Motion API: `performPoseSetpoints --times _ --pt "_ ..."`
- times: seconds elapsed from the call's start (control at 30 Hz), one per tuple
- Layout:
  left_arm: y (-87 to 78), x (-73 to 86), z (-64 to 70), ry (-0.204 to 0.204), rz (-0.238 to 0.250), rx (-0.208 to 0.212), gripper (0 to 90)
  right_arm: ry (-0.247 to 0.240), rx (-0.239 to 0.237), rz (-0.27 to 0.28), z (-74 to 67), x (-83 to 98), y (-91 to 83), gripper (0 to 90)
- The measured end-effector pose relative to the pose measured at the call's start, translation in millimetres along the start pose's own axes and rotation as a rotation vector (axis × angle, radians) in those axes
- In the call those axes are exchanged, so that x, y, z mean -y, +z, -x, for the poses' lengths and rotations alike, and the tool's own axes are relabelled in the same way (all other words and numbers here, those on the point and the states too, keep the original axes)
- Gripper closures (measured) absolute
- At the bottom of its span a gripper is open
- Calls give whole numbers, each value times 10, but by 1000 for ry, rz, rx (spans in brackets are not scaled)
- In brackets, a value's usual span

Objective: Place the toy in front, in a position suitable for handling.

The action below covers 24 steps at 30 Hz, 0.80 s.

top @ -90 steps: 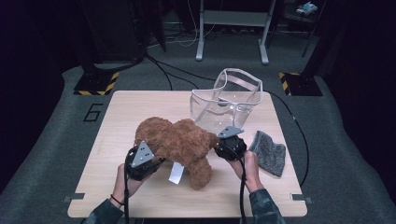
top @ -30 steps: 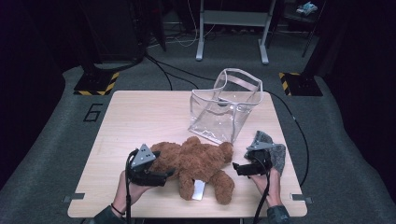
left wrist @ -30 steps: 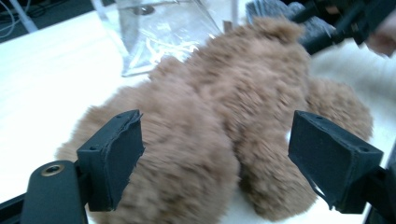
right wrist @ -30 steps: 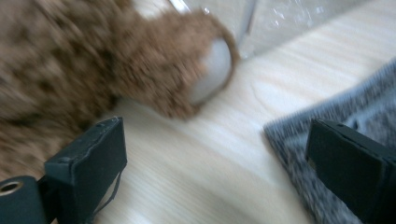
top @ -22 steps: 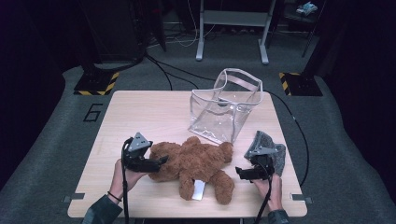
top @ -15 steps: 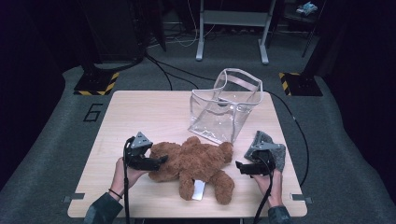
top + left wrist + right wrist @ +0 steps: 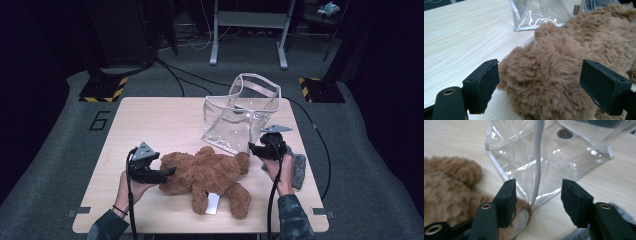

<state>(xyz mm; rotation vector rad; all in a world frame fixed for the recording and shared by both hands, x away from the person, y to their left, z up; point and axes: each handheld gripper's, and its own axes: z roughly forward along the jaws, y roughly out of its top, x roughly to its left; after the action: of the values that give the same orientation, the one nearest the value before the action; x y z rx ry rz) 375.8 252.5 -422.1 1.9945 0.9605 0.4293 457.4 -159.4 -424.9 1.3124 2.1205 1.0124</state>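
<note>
Since before, the right tongs [image 7: 256, 148] have been brought to the clear bag [image 7: 240, 116], open and empty, while the left tongs [image 7: 167, 172] are spread wide around the teddy bear [image 7: 210, 175].

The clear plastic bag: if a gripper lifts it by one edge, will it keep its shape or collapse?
The clear plastic bag stands open unaided, so it probably holds some shape. Its thin, wrinkled walls will likely flex and sag. It looks light, apt to slide or tip if pushed.

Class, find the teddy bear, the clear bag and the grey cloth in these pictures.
teddy bear [image 7: 207, 172], high view, on its belly.
clear bag [image 7: 240, 117], high view, on its front wall.
grey cloth [image 7: 299, 169], high view, on its visible strip.
</note>
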Motion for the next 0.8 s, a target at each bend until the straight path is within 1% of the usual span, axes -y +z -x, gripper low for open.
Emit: performPoseSetpoints --times 0.03,0.07,0.1,0.17,0.2,0.23,0.27,0.3,0.33,0.37,0.4,0.43,0.47,0.5,0.53,0.57,0.6,0.63,0.67,0.7,0.73,0.77,0.8 --pt "0 0 0 0 0 0 151 -2 0 5 0 -38 14 511" --pt "-37 14 -14 -10 11 -6 151 -2 0 5 0 -38 14 511" --pt "-60 24 -26 -12 14 -11 149 -3 12 10 -1 -82 26 534" --pt "-127 60 -67 -25 22 -22 148 -2 6 19 -1 -136 40 568" --pt "-193 114 -114 -40 33 -41 146 -8 18 21 -15 -193 58 621" --pt "-193 114 -114 -40 33 -41 147 -8 18 21 -15 -193 58 621" --pt "-222 148 -140 -53 38 -46 146 -25 24 22 -22 -240 80 675" --pt "-273 230 -197 -67 37 -76 146 -22 27 22 -31 -261 91 711" --pt "-273 230 -197 -67 37 -76 147 -22 27 22 -31 -261 91 711" --pt "-293 277 -227 -80 30 -84 147 -21 27 19 -38 -280 100 736" --pt "-307 390 -293 -98 15 -110 147 -28 33 19 -53 -317 132 795" --pt "-307 390 -293 -98 15 -110 147 -28 33 19 -53 -317 132 795" --pt "-298 519 -349 -113 -4 -130 148 -39 45 14 -74 -348 164 822" --pt "-287 586 -370 -123 -13 -143 148 -51 48 17 -74 -360 175 839" --pt "-287 586 -370 -123 -13 -143 150 -51 48 17 -74 -360 175 839" --pt "-257 711 -416 -131 -40 -157 152 -44 56 18 -89 -373 190 862" --pt "-234 770 -436 -138 -50 -169 152 -46 52 18 -89 -379 204 865" --pt "-234 770 -436 -138 -50 -169 153 -46 52 18 -89 -379 204 865" --pt "-218 824 -458 -148 -60 -171 153 -40 50 20 -93 -395 217 868" --pt "-198 872 -475 -154 -71 -183 153 -40 50 20 -93 -395 217 868" --pt "-160 952 -503 -161 -81 -196 154 -37 40 21 -104 -415 232 869" --pt "-160 952 -503 -161 -81 -196 155 -45 38 20 -104 -426 243 870" --pt "-131 1004 -522 -162 -95 -206 155 -38 27 25 -123 -442 263 871"
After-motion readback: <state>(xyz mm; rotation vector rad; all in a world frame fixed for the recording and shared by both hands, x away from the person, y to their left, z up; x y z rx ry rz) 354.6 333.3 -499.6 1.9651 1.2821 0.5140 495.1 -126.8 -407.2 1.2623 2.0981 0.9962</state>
